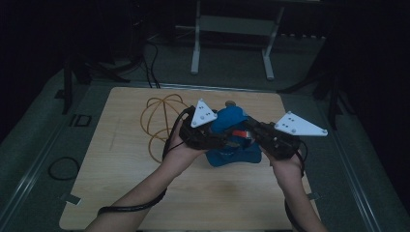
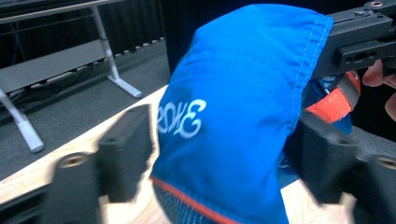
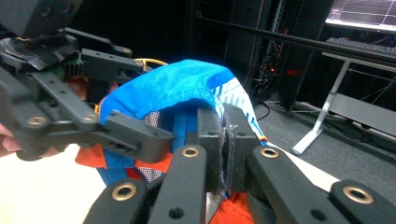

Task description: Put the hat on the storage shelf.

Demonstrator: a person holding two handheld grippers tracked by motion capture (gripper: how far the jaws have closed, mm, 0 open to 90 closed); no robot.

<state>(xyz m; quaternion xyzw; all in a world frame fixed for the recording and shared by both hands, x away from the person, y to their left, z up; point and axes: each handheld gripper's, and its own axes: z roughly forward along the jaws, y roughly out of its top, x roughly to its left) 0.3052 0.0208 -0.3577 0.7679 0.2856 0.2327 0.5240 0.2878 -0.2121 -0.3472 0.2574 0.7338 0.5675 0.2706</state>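
Observation:
A blue cloth garment with orange trim and white lettering sits bunched at the middle of the wooden table. Part of it is lifted between my two grippers. My left gripper stands open, its jaws wide apart on either side of the hanging blue cloth. My right gripper is shut, pinching the hem of the blue cloth between its pads. In the high view the left gripper and the right gripper meet over the garment from opposite sides.
A yellow cable loop lies on the table behind the left hand. On the dark floor to the left is a black ring of cable. A white-legged frame stands beyond the table's far edge.

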